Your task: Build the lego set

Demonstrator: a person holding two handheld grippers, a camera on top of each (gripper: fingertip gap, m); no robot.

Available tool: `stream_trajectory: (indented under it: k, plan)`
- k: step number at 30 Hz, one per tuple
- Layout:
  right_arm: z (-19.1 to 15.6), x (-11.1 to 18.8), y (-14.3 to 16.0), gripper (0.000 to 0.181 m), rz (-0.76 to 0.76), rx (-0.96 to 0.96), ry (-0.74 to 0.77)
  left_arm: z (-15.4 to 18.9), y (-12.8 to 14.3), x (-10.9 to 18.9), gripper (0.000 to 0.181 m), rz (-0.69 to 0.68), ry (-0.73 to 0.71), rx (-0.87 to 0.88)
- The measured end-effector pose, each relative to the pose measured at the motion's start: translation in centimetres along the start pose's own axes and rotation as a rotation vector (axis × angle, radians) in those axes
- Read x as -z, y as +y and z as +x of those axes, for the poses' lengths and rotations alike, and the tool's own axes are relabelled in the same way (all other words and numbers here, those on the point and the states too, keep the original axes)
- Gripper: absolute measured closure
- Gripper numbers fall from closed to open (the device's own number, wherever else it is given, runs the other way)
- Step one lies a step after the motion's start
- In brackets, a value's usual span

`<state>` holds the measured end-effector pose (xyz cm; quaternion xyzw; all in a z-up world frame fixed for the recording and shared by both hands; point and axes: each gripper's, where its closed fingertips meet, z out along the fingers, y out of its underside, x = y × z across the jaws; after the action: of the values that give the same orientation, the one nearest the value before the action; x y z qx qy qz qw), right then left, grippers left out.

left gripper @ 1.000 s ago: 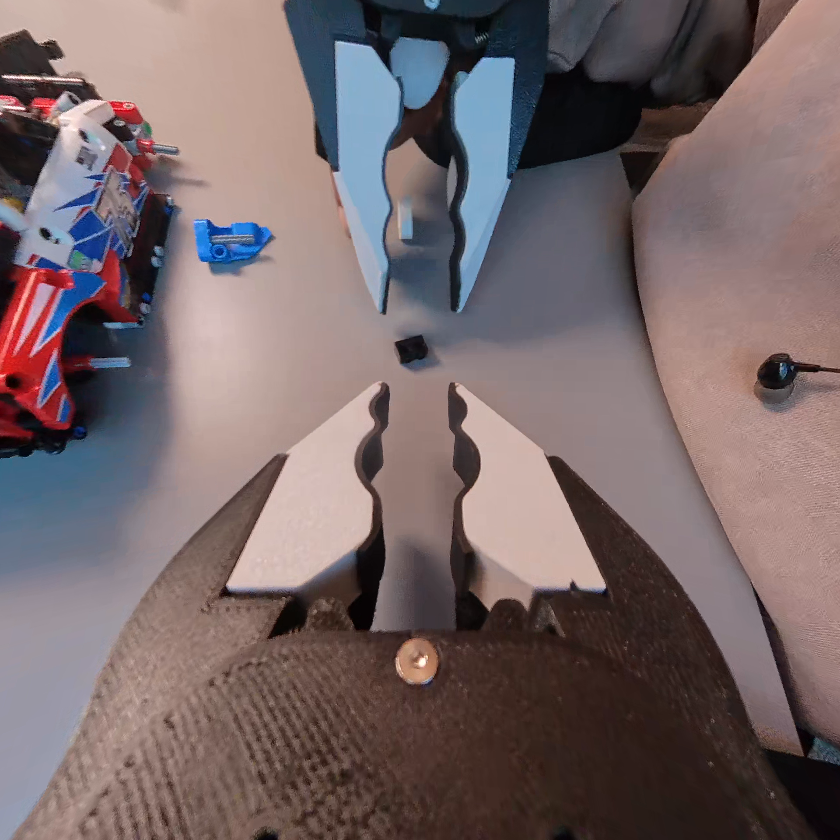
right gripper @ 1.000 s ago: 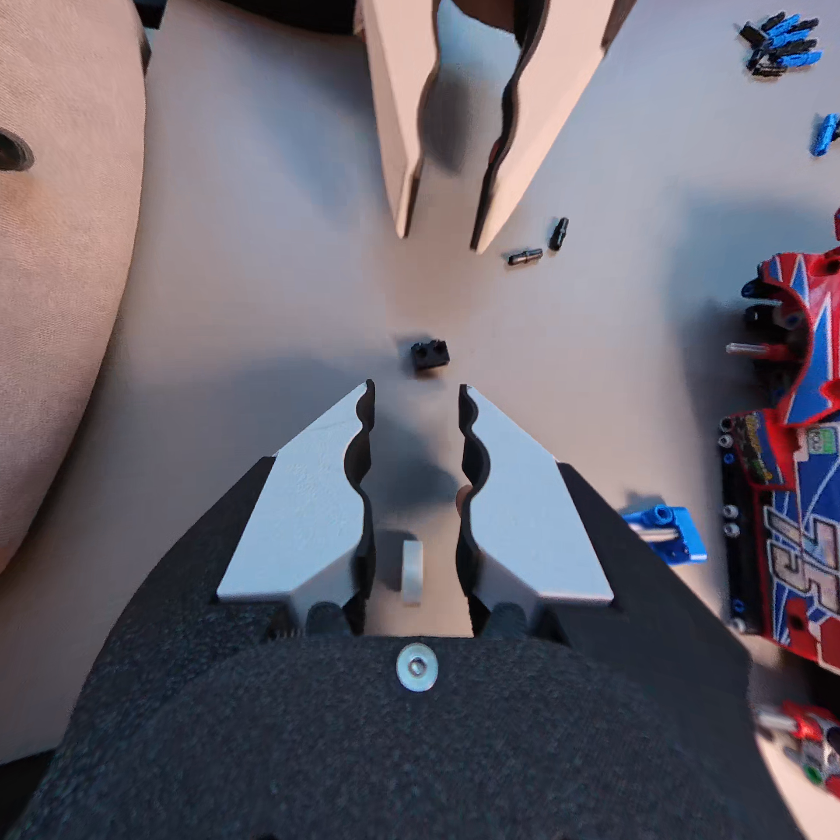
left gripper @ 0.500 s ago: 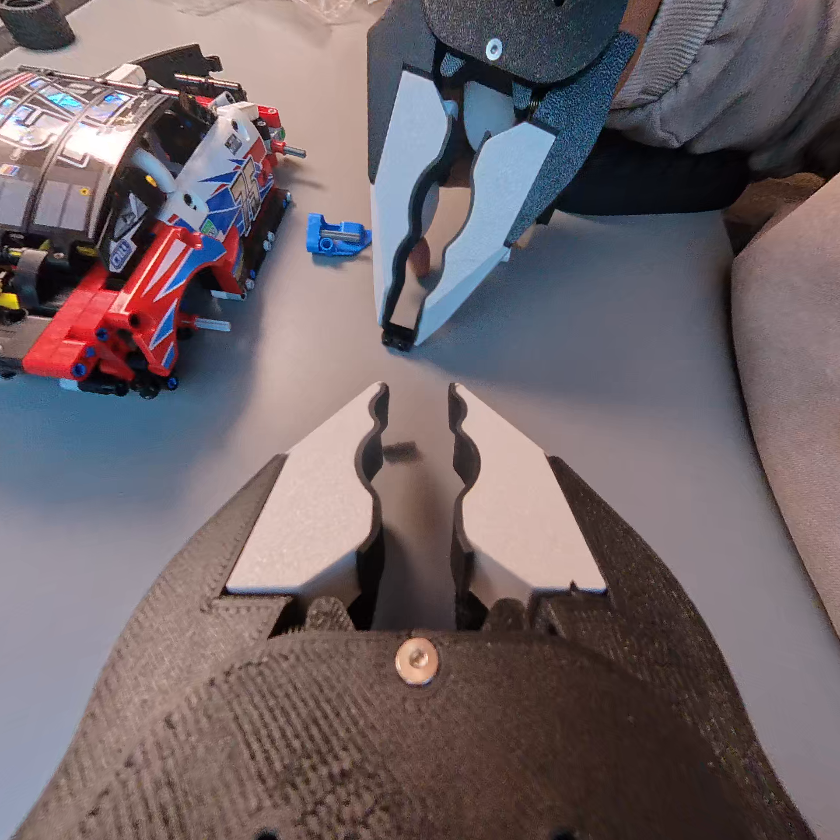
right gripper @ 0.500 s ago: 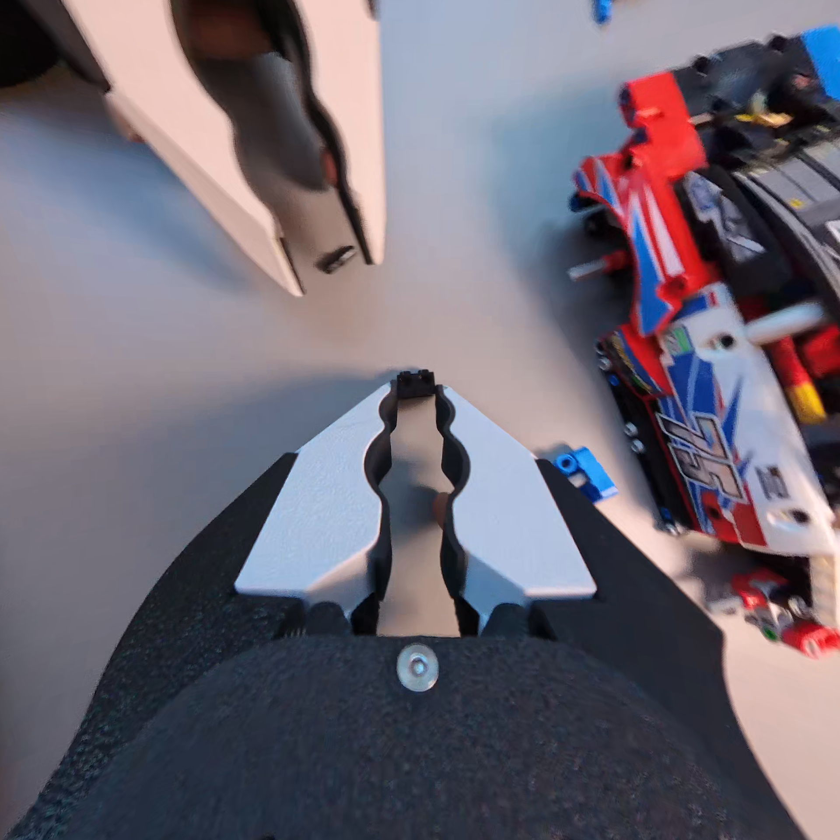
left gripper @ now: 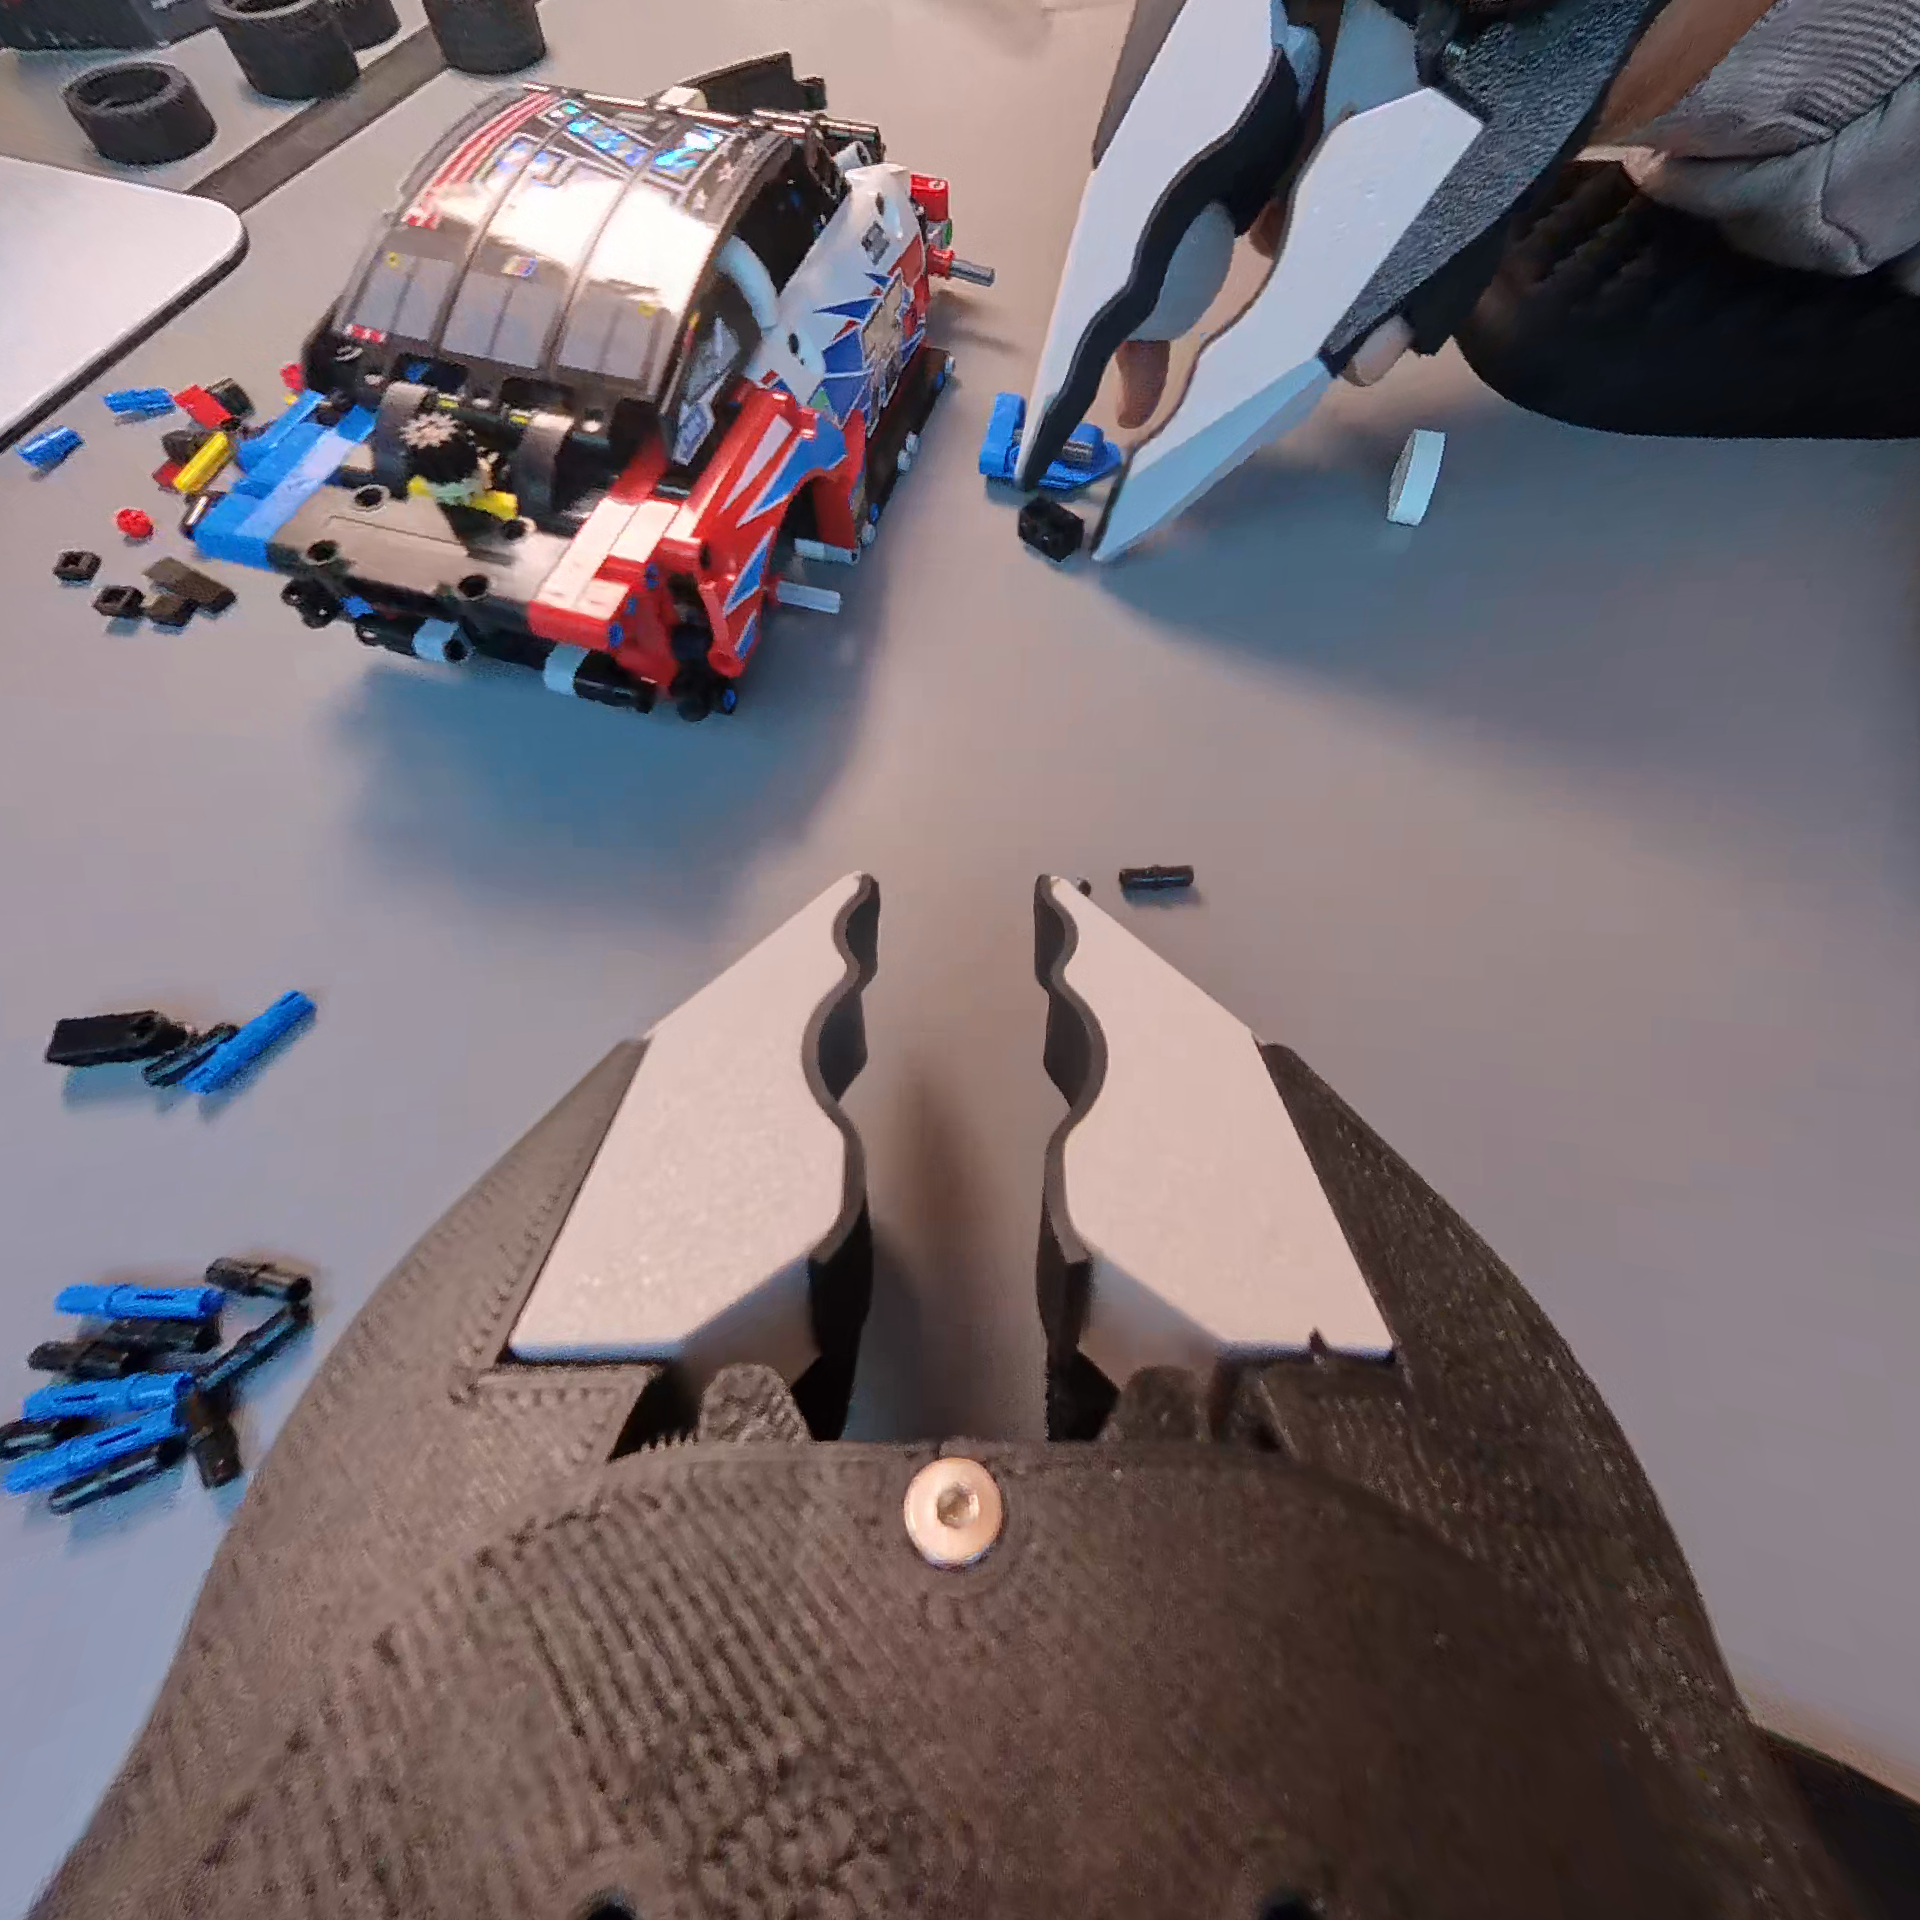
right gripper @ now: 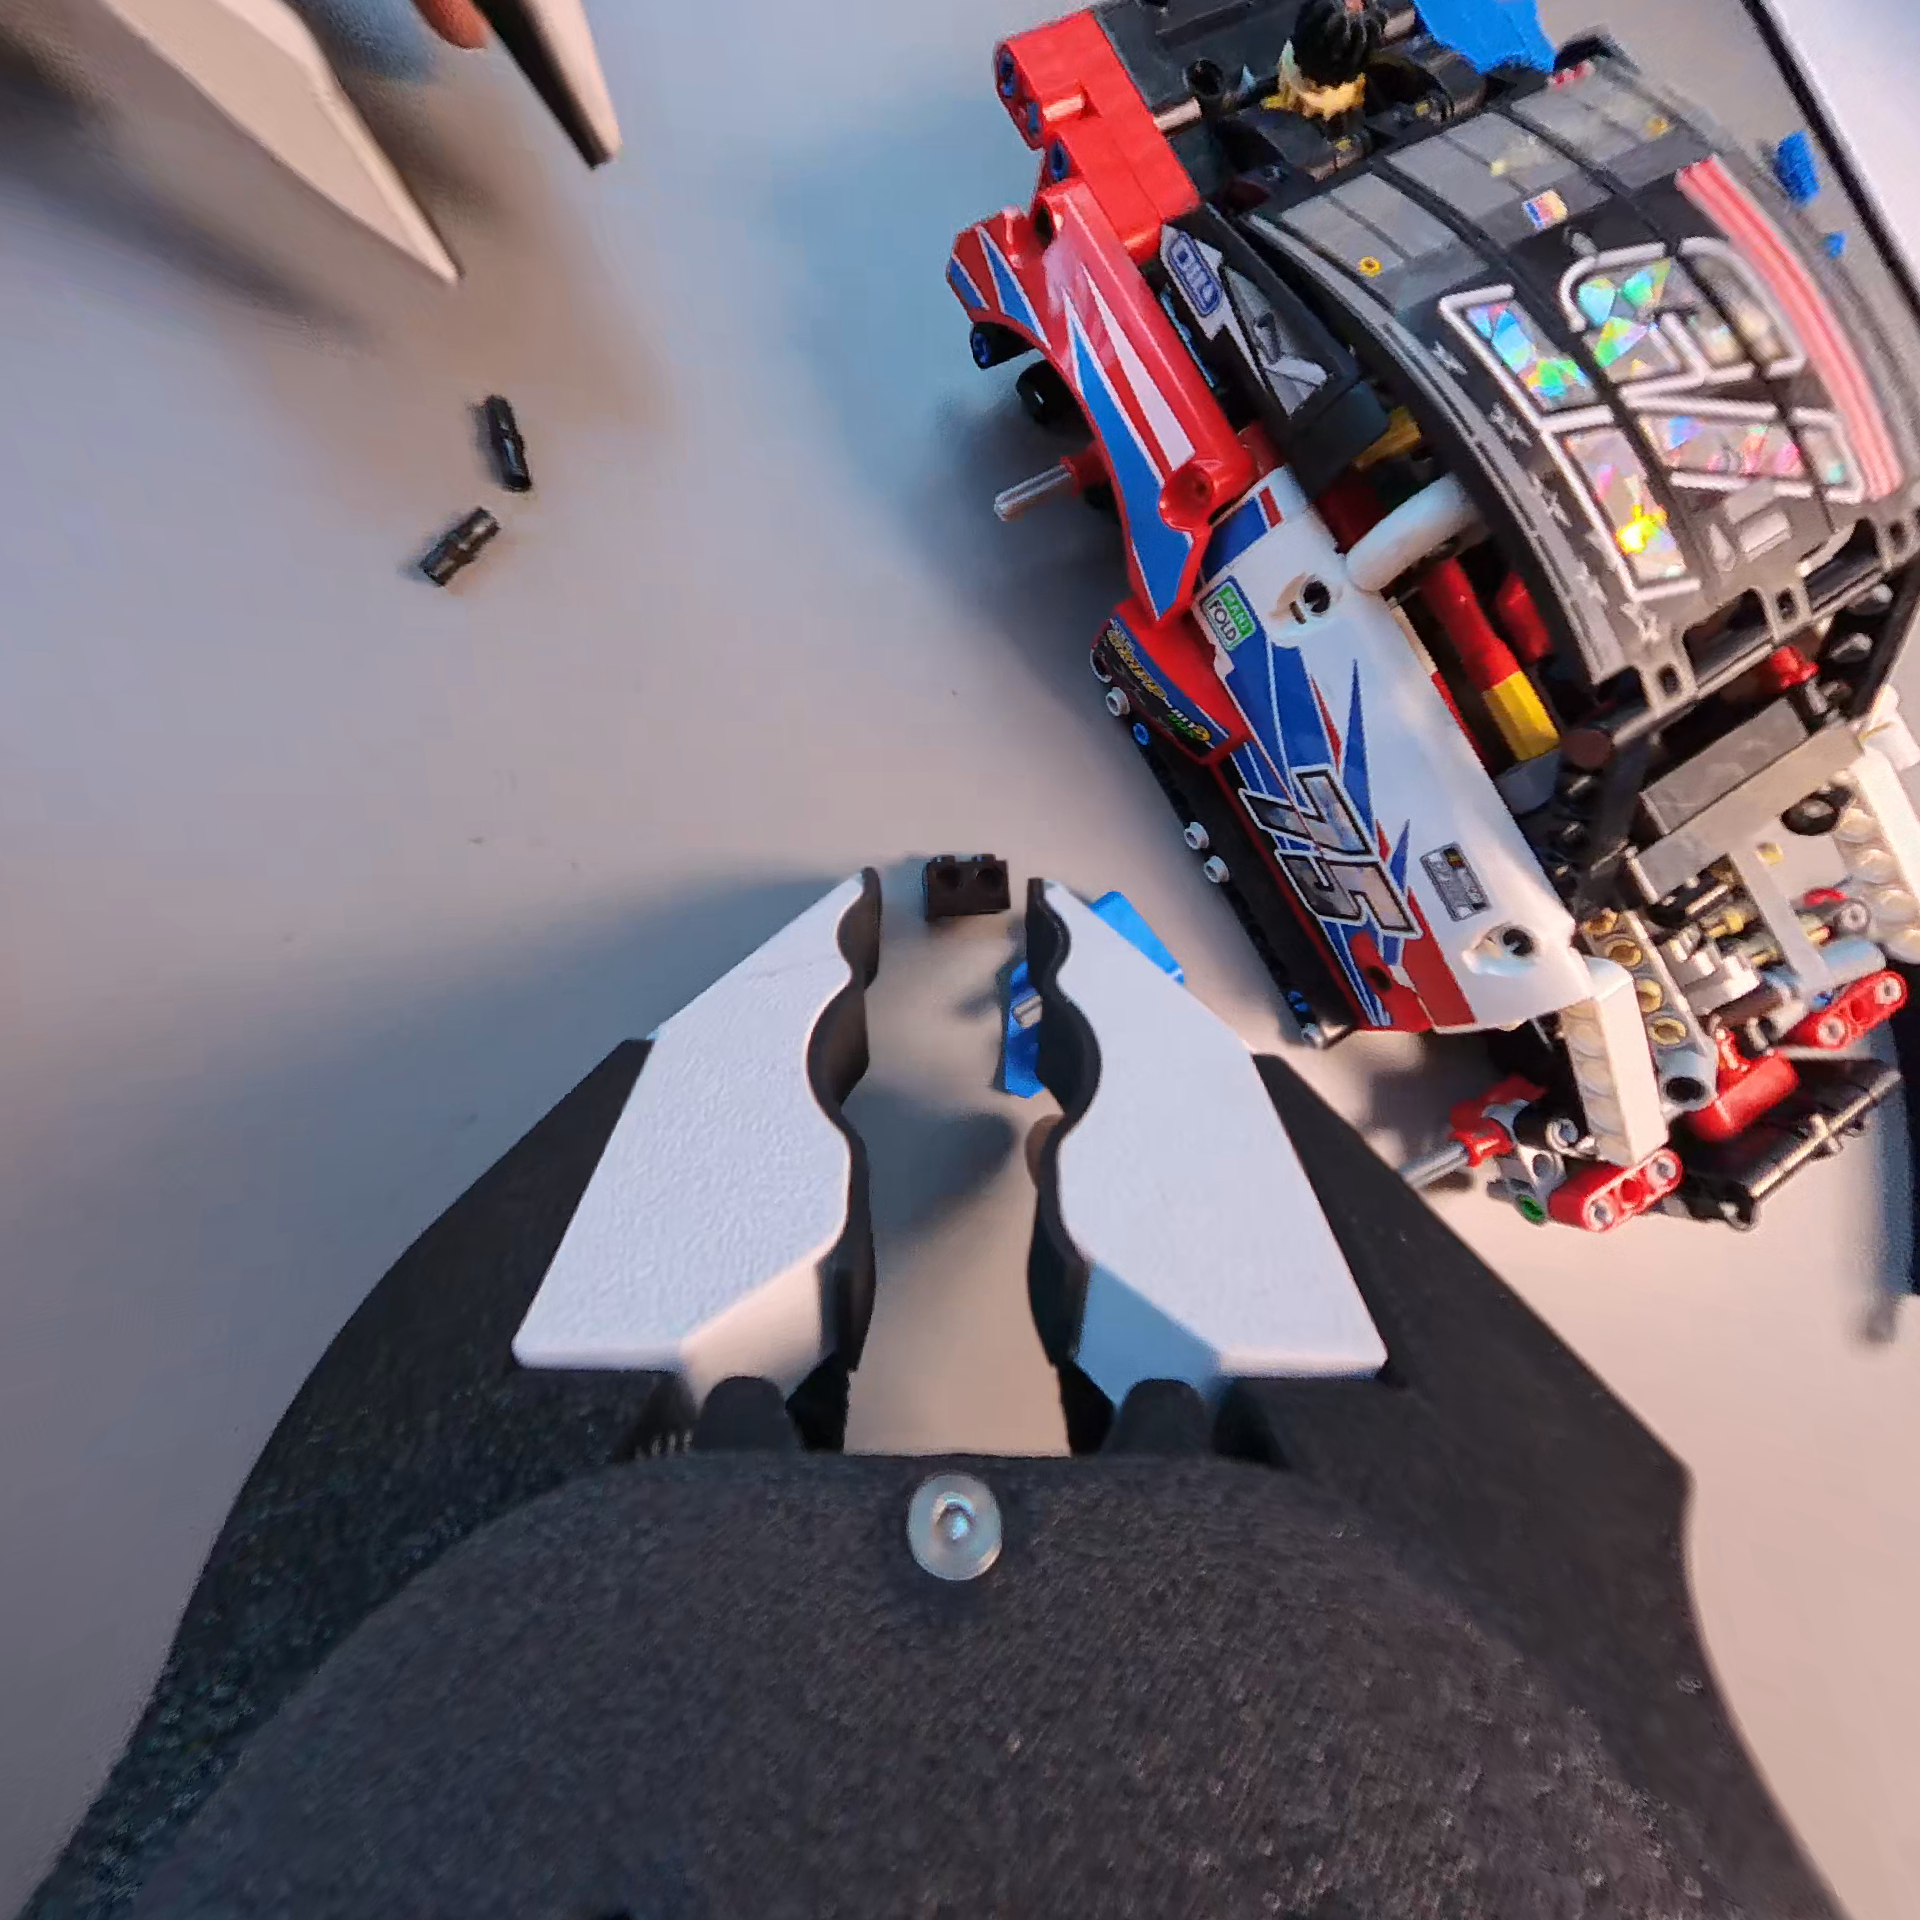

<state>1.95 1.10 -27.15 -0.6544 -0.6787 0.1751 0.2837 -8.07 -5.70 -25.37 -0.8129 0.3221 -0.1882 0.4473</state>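
On the grey table [left gripper: 1351,779], the left gripper [left gripper: 956,883] hovered low and level with its jaws parted and nothing between them, a short black pin [left gripper: 1155,879] lying just beside its right fingertip. Farther left sat the partly built lego car [left gripper: 644,384] (red, white and blue panels under a black, sticker-covered roof), with no wheels fitted and bare axle stubs poking from its side. Loose blue and black pins [left gripper: 135,1382] lay scattered at the left edge, blurred there and hard to count.

To the right, the right gripper [right gripper: 951,883] tilted steeply down, tips close to the table and jaws released; a small black brick [right gripper: 966,886] sat on the table just ahead of the gap, not gripped. Seen from the left wrist view, that brick [left gripper: 1049,528] lay right at the gripper's [left gripper: 1070,514] tips. A blue piece [right gripper: 1023,1023] rested partly hidden under the right finger, just beside the car [right gripper: 1455,623]. Two black pins [right gripper: 478,488] lay well apart from the brick. A small white piece [left gripper: 1415,476] stood on edge to the far right, and the holder's grey sleeve [left gripper: 1787,135] was cut off at the frame's corner.
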Motion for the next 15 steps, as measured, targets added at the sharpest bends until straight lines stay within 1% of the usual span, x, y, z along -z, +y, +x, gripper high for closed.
stream_trajectory:
  k: [2, 4, 5, 7, 9, 10, 12, 15]
  plan:
    - [-0.2, 1.1, -0.8, 0.149, 0.063, 0.060, -0.024, -0.2, 0.1, 0.6, 0.154, 0.004, 0.015, 0.011]
    - [-1.1, 2.5, -1.0, 0.149, 0.103, 0.166, -0.084, 0.1, 0.3, 0.9, 0.156, 0.005, 0.036, 0.004]
    - [-1.9, 3.3, -0.6, 0.149, 0.108, 0.239, -0.138, 0.3, 0.4, 0.9, 0.156, 0.001, 0.049, -0.003]
    - [-4.1, 5.1, 1.6, 0.148, 0.083, 0.357, -0.292, 1.0, 0.6, 0.6, 0.158, -0.011, 0.074, -0.020]
    - [-5.0, 6.3, 3.9, 0.147, 0.011, 0.318, -0.410, 1.4, 0.8, 0.3, 0.158, -0.028, 0.083, -0.041]
    - [-5.0, 6.5, 4.8, 0.147, -0.020, 0.282, -0.434, 1.6, 0.9, 0.2, 0.159, -0.036, 0.085, -0.049]
    - [-4.6, 6.4, 6.0, 0.149, -0.048, 0.265, -0.428, 1.9, 1.0, -0.1, 0.159, -0.044, 0.095, -0.056]
    - [-5.5, 6.0, 6.9, 0.160, -0.070, 0.270, -0.449, 2.2, 0.7, -0.2, 0.160, -0.038, 0.099, -0.068]
